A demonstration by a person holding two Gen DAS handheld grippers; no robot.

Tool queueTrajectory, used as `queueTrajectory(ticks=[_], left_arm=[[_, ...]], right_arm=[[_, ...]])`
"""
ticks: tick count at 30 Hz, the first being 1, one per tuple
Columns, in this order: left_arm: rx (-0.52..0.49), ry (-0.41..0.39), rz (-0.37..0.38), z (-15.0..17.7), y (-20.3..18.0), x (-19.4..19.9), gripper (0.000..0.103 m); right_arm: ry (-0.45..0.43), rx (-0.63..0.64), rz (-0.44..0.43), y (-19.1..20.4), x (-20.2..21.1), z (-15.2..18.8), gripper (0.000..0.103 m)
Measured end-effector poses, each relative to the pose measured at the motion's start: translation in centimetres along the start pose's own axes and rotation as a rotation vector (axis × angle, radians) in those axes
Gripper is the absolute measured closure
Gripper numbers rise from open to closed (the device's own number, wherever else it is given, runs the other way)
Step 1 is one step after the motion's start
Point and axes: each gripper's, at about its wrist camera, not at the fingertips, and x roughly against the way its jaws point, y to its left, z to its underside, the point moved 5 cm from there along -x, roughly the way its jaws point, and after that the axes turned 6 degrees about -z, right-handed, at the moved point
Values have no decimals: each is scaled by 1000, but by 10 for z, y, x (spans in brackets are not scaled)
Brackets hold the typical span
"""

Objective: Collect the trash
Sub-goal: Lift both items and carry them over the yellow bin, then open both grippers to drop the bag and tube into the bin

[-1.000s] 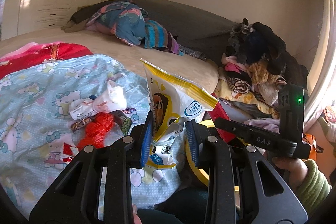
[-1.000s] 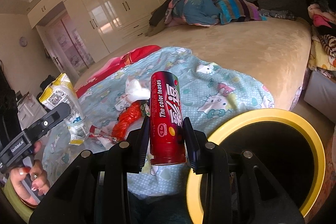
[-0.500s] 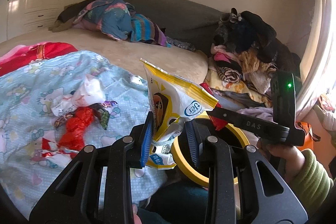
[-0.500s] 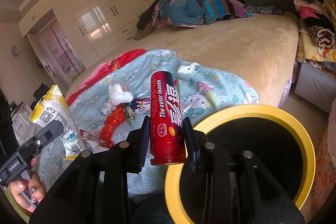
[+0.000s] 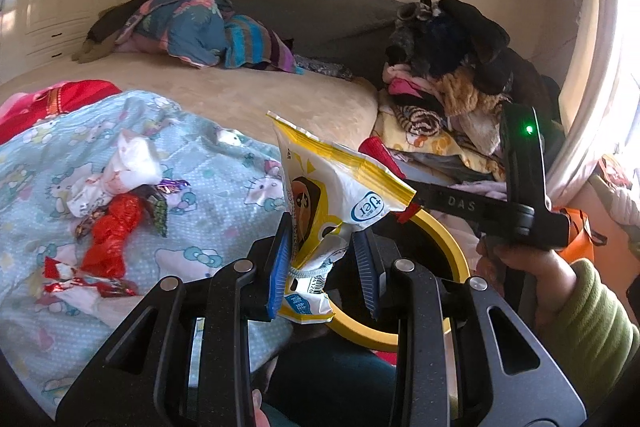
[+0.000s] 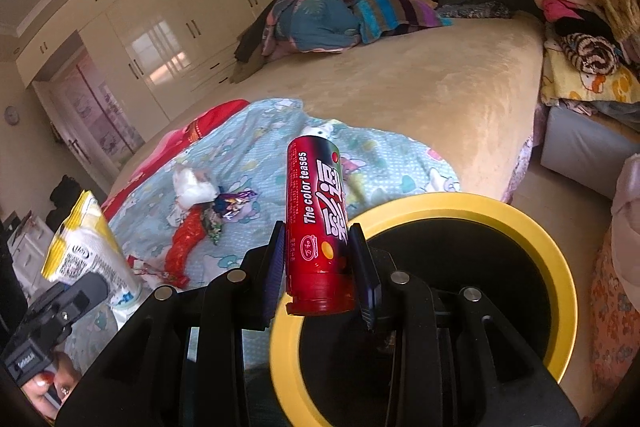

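Meanwhile, at the foot of the bed: two pieces of trash are held over a bin, more litter is left on the quilt.

Right tongs (image 6: 320,263): clenched on the red candy tube (image 6: 316,223), which is held upright, its long axis running 12 to 6 o'clock.

Left tongs (image 5: 322,267): clenched on the crumpled neck of the yellow-and-white snack bag (image 5: 332,195), its torn mouth pointed to 12 o'clock.

Bin (image 6: 532,239): a black pail with a yellow rim, seen at 4 o'clock of the tube in the right wrist view; the tube's base is held over the rim's near left edge. In the left view the rim (image 5: 448,243) is seen just behind the bag, toward 3 o'clock.

Key relation: the right hand is judged the nearer to the opening; the tube would need carrying toward 3 o'clock to clear the rim before release.

Remaining trash: a white tissue wad (image 5: 132,163), a red wrapper (image 5: 112,235) and foil scraps (image 6: 232,203) lie together on the blue cartoon quilt (image 5: 224,187), at 9 o'clock of the bag.

Obstructions: none is seen between tube and bin; the two tongs are held close together, so crowding at the rim is possible.

Surroundings: piled clothes (image 5: 448,83) at 2 o'clock.
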Motion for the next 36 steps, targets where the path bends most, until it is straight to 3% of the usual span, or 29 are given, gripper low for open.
queueTrajectory(ticks=[27,36], left_arm=[[-98,123,77,31,-54,-54,79],[-115,170,80,39,-68,-76,78]], right_arm=[[57,-126,81,-71,-6,20,73],[108,-226,98,-100,-11,35,70]])
